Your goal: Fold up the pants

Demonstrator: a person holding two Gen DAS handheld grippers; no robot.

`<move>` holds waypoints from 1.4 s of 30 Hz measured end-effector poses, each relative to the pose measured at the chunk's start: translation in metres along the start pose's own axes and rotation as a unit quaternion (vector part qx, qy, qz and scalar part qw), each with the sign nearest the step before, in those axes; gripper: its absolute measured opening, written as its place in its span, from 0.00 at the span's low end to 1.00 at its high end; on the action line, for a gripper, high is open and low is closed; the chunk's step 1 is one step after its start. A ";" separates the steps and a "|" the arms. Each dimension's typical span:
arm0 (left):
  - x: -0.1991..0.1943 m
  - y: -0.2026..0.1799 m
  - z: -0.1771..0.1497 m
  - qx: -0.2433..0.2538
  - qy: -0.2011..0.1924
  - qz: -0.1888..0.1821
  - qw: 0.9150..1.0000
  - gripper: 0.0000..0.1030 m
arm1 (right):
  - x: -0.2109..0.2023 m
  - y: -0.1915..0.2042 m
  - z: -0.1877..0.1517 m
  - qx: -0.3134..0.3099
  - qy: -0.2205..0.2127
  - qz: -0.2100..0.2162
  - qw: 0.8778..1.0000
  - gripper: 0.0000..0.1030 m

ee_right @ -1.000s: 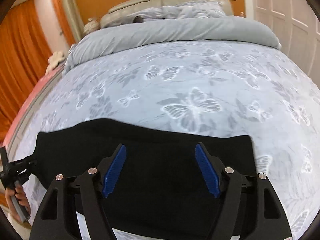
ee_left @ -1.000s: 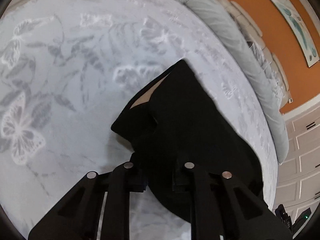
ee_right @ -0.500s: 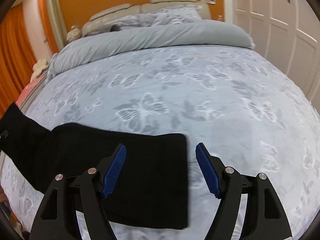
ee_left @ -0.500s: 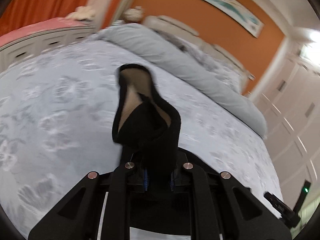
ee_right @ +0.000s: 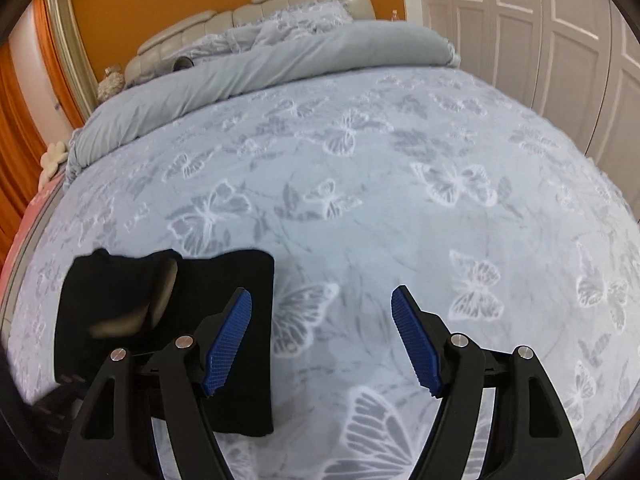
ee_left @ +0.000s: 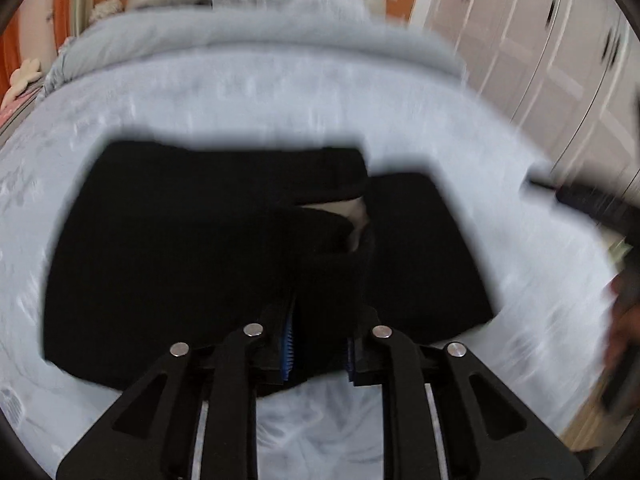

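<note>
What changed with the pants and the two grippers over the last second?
The left gripper carried one end of the black pants across and laid it over the other half, so the pants now lie folded shorter; its jaws are opening with cloth between them. The right gripper stayed open and empty, now over the butterfly bedspread.

Left view motion-blurred; right sharp; soft even light; fisheye-warped edges.
</note>
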State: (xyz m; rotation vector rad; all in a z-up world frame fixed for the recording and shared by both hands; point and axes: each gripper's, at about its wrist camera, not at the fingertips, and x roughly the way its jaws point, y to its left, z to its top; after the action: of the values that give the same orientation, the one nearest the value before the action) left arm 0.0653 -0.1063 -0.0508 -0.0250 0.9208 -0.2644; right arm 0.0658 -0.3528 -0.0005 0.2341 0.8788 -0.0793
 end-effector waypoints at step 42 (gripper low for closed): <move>-0.103 0.157 -0.001 -0.129 -0.093 0.123 0.980 0.95 | 0.038 0.064 -0.012 -0.051 0.065 0.100 0.992 0.23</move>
State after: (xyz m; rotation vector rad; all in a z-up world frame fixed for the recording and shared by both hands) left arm 0.0395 0.0695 0.0082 -0.1722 0.7583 0.0885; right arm 0.0910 -0.2864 -0.0262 0.2317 0.9825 0.1692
